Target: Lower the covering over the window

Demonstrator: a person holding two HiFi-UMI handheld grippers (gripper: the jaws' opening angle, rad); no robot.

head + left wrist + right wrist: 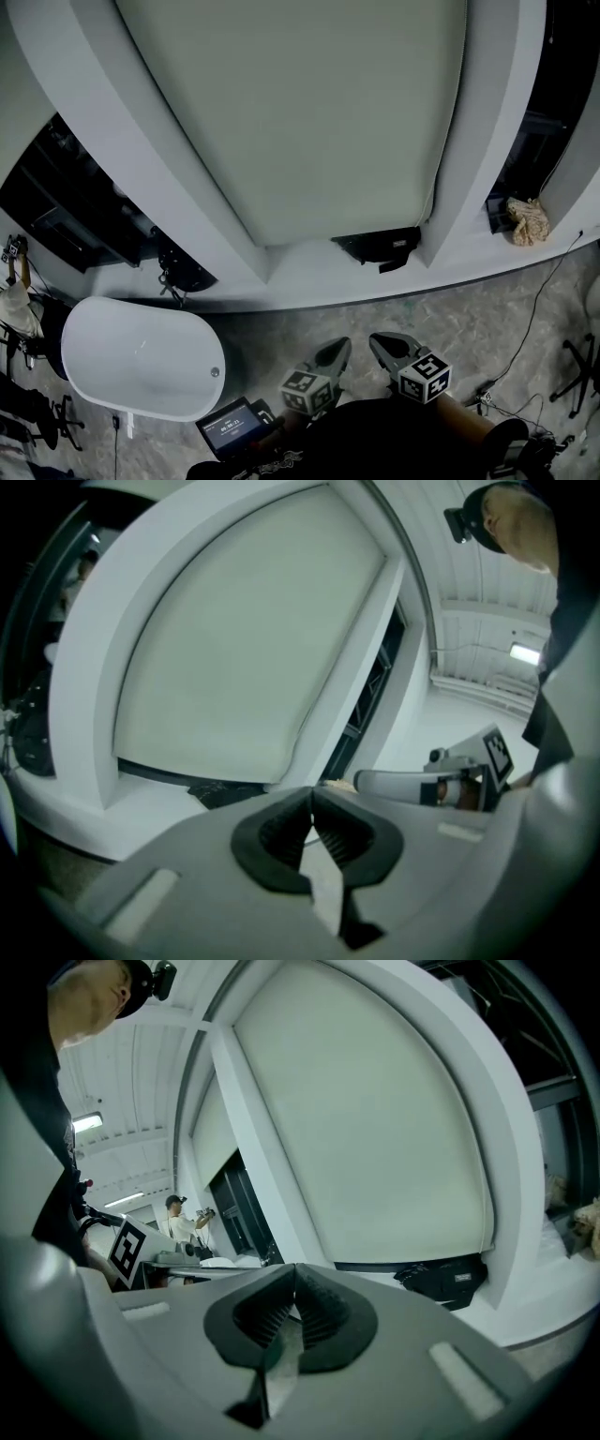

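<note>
Over the white-framed window [131, 159], the pale grey fabric roller blind [300, 122] looks light and limp, best gripped at its bottom hem [309, 234]; left tool [337, 349] and right tool [381, 341] are closed, empty.

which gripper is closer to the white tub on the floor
Left. The left gripper is just right of the tub; the right gripper sits farther right, beyond the left one.

The pale roller blind [300, 112] before me hangs flat inside its white window frame [159, 178], its bottom edge just above the sill [300, 272].
</note>
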